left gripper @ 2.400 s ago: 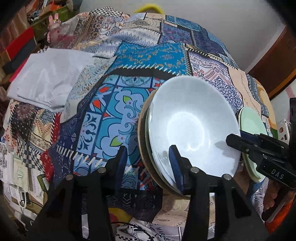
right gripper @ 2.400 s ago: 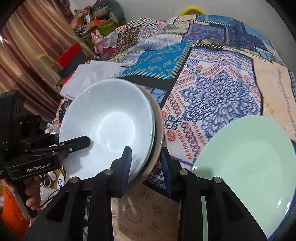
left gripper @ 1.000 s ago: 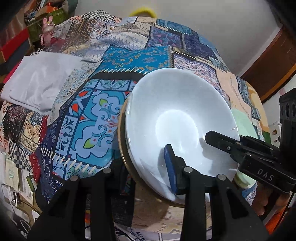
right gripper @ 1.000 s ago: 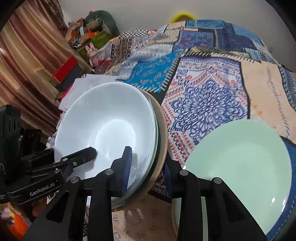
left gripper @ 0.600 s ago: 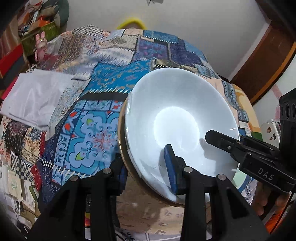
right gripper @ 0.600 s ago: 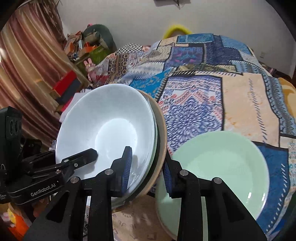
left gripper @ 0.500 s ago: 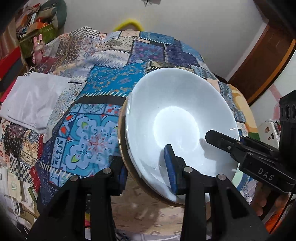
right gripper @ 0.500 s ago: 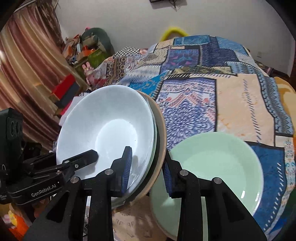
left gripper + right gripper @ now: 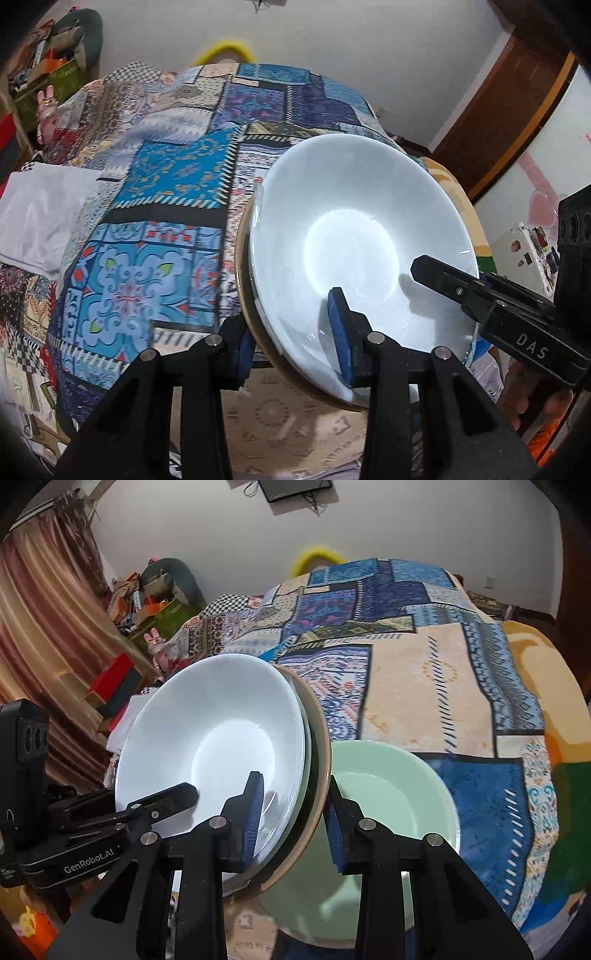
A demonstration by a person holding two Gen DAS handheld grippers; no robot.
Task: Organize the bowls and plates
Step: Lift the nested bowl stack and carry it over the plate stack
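Observation:
A stack of nested dishes, with a white bowl (image 9: pixel 354 236) on top and a tan-rimmed dish (image 9: pixel 242 266) underneath, is held up above the bed. My left gripper (image 9: pixel 291 347) is shut on the stack's near rim. My right gripper (image 9: pixel 293 812) is shut on the stack's other rim; the white bowl (image 9: pixel 214 746) shows there too. A pale green plate (image 9: pixel 388 805) lies on the bed just right of the right gripper. Each gripper shows in the other's view.
A patchwork quilt (image 9: pixel 159 206) covers the bed (image 9: pixel 424 672). A white folded cloth (image 9: pixel 33 210) lies at its left side. Boxes and clutter (image 9: pixel 144 590) stand by the curtain beyond the bed. A wooden door (image 9: pixel 509 107) is at the right.
Both grippers closed on the stack's rims and lifted it off the quilt. The views now look from higher up, and the green plate stays on the bed.

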